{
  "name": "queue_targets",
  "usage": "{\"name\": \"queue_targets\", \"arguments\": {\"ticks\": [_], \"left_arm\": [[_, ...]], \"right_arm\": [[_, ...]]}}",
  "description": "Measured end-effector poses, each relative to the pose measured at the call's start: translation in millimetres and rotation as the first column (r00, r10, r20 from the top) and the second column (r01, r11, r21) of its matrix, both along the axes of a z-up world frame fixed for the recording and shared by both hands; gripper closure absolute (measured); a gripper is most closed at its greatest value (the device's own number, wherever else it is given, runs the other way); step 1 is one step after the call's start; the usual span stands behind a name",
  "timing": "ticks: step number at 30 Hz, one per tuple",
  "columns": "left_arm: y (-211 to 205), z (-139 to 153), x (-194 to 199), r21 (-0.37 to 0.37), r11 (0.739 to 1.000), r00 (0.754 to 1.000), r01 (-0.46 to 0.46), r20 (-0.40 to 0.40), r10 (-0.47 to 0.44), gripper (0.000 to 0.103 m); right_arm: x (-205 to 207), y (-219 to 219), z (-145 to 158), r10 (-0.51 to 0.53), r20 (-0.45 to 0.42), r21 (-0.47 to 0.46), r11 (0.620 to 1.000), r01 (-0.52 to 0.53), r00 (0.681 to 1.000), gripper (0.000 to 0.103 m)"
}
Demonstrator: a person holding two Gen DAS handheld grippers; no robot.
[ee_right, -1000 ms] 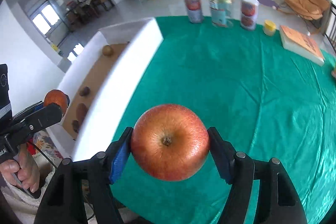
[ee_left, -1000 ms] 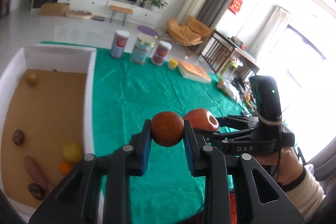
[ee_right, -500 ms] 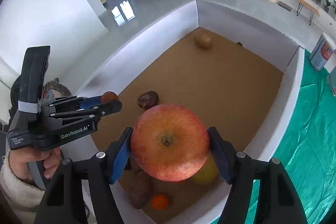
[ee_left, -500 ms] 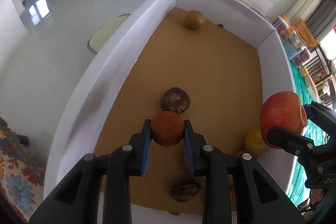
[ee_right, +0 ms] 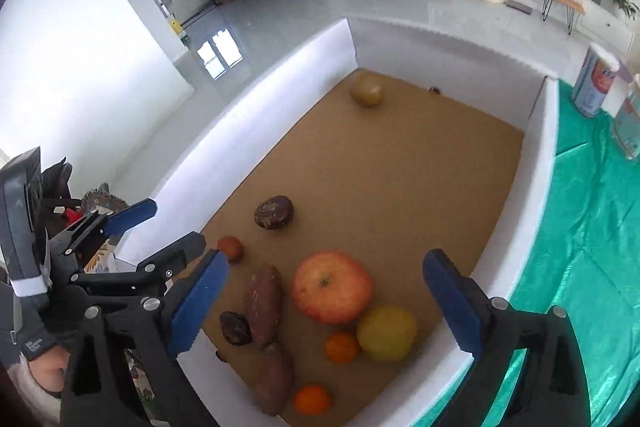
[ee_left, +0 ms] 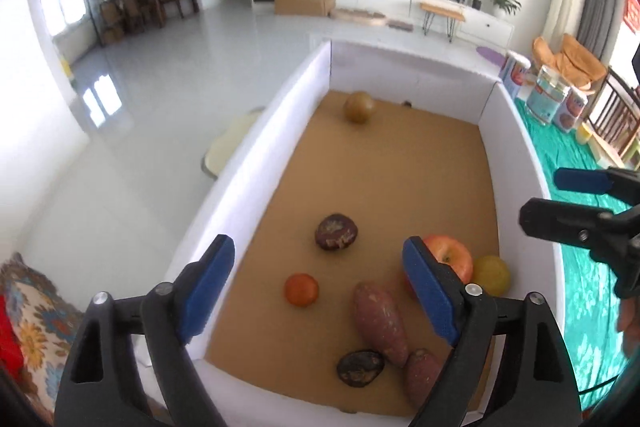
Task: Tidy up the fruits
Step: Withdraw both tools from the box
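- My left gripper (ee_left: 320, 281) hangs above the white box (ee_left: 256, 163), and its jaws are opening wide; nothing is pressed between the blue pads (ee_left: 208, 283).
- The small orange-brown fruit (ee_left: 301, 289) lies on the brown floor of the box, seen in the gap between my left jaws, free of both pads.
- My right gripper (ee_right: 324, 307) is also over the box, jaws opening to their widest, and it holds nothing.
- The red apple (ee_right: 331, 287) rests on the box floor below my right jaws, clear of both pads.
- A yellow fruit (ee_right: 386, 331) sits just beside the apple; whether they touch, I cannot tell.
- A small orange (ee_right: 342, 347) lies just beside the yellow fruit, and another small orange (ee_right: 313, 399) is near the front wall.
- Two sweet potatoes lie end to end: the longer one (ee_right: 262, 303) just beside the apple, the shorter one (ee_right: 274, 383) nearer to the front wall.
- A dark wrinkled fruit (ee_right: 274, 211) lies alone toward the middle of the floor, and another dark fruit (ee_right: 236, 327) is against the longer sweet potato.
- A round brown fruit (ee_right: 367, 90) sits near the far wall, well apart from the rest.
- The box stands beside a green cloth (ee_right: 592, 227).
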State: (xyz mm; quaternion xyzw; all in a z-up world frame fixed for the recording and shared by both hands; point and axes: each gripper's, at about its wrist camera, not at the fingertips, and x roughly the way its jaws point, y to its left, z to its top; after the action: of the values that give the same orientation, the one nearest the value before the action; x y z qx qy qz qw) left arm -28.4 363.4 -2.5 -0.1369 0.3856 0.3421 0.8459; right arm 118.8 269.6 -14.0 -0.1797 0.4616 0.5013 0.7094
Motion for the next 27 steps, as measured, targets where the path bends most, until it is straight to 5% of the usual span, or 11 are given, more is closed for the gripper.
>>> {"name": "queue_targets", "arguments": {"ticks": [4,9,12,17,27], "left_arm": [[-34,32,-7,0.117,0.992,0.998,-0.048,0.038,0.044,0.008],[-48,39,-27,-0.007,0.998,0.994,-0.058,0.087,0.059,0.008],[-57,33,-37,0.013,0.994,0.993,-0.111,0.049,0.110,0.008],[-68,26,-46,0.027,0.995,0.992,-0.095,-0.077,0.097,0.008],[-63,27,-64,-0.020,0.994,0.993,-0.103,-0.054,0.102,0.008]], "right_arm": [[-18,-45,41,-0.038,0.082,-0.053,0.998,0.042,0.996,0.000],[-46,-101,44,-0.103,0.065,-0.040,0.994,0.106,0.993,0.000],[-62,-117,23,-0.149,0.016,-0.046,0.988,0.150,0.989,0.000],[-85,-113,5,-0.136,-0.047,-0.059,0.989,0.133,0.990,0.000],[-102,-96,21,-0.142,-0.008,-0.046,0.989,0.142,0.990,0.000]]}}
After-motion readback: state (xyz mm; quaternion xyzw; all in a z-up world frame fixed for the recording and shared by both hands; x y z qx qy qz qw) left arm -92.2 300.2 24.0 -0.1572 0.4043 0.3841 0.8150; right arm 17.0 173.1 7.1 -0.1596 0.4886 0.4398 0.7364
